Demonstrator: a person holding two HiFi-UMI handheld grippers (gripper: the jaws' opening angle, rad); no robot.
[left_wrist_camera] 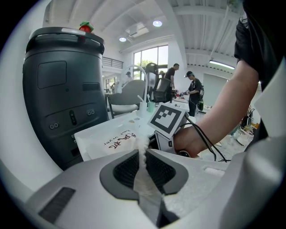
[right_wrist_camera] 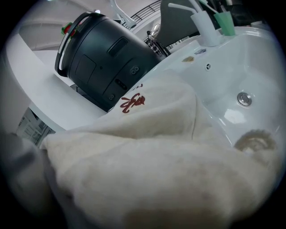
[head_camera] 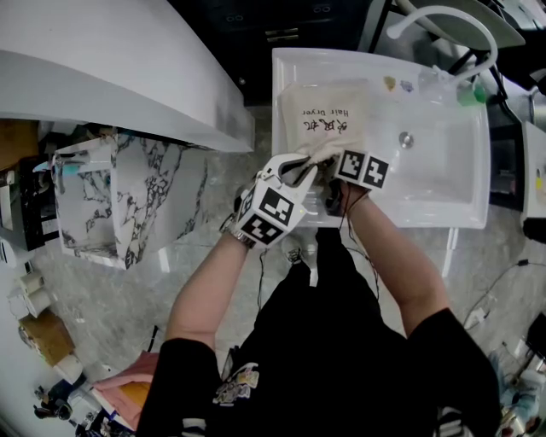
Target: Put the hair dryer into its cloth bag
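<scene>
The cream cloth bag [head_camera: 324, 119] with red characters and "Hair Dryer" print lies in the white sink [head_camera: 444, 188], its mouth toward me. My left gripper [head_camera: 300, 171] is shut on the bag's near edge; in the left gripper view a fold of cloth [left_wrist_camera: 142, 152] is pinched between the ribbed pads. My right gripper [head_camera: 339, 162] sits at the bag's mouth just right of the left one. In the right gripper view the bag [right_wrist_camera: 147, 147] drapes over the whole foreground and hides the jaws. I see no hair dryer in any view.
The sink's drain [head_camera: 406, 138] lies right of the bag, and a white faucet [head_camera: 444, 17] arches over the back rim. A green cup [right_wrist_camera: 223, 20] stands at the rim. A dark round appliance [right_wrist_camera: 107, 67] stands behind the sink. A marble-patterned box [head_camera: 128, 196] is at left.
</scene>
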